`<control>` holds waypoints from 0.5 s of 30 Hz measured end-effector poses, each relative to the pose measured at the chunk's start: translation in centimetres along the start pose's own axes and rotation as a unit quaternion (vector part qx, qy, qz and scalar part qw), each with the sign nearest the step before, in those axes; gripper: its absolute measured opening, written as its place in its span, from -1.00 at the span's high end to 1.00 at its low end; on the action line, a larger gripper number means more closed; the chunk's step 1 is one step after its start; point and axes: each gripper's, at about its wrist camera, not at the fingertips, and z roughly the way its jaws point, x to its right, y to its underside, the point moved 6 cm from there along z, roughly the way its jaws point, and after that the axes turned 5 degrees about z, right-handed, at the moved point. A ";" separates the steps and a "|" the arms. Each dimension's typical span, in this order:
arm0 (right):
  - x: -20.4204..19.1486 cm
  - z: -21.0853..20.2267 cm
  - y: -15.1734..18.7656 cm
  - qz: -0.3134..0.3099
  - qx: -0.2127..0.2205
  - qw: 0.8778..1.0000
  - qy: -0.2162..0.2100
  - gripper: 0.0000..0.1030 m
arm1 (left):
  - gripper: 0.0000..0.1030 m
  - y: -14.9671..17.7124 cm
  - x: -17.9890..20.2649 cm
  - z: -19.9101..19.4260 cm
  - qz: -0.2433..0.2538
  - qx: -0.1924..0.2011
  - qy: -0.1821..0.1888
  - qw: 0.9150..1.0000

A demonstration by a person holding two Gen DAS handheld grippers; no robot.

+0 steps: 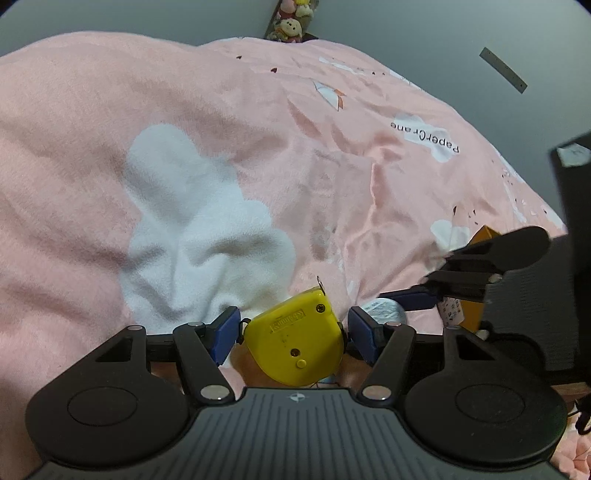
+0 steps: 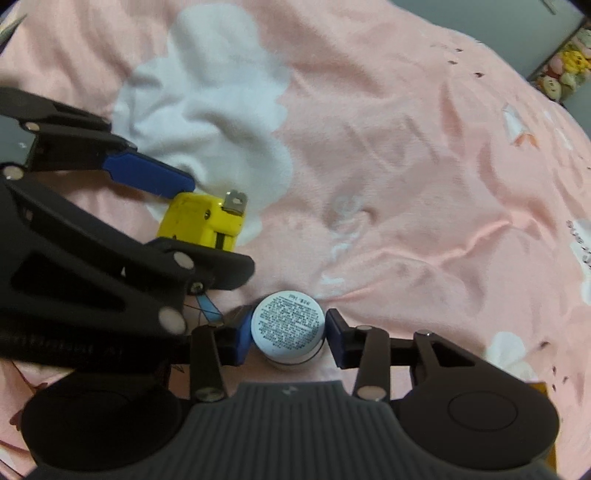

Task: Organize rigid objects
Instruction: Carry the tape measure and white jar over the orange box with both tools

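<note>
a pink blanket is lying rumpled across the bed, filling most of both views. a big white cloud shape is showing on it, with smaller white patches further off, one carrying the upside-down print "papercrane". a paper-crane drawing is sitting near the far edge. plush toys are crowding a shelf behind the bed, against a grey wall. a grey strip is hanging tilted on that wall.
</note>
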 end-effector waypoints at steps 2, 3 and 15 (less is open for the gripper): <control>0.4 -0.9 0.3 0.012 0.009 1.000 0.009 0.20 | -0.43 -0.2 0.2 -0.5 0.000 0.007 0.001 1.000; 0.5 -1.4 0.4 0.019 0.014 1.000 0.010 0.20 | -0.43 -0.3 0.3 -0.7 0.000 0.011 0.001 1.000; 1.5 -9.4 2.5 0.087 0.104 0.989 0.060 0.20 | -0.43 -2.4 3.3 -4.2 0.014 0.064 0.031 0.997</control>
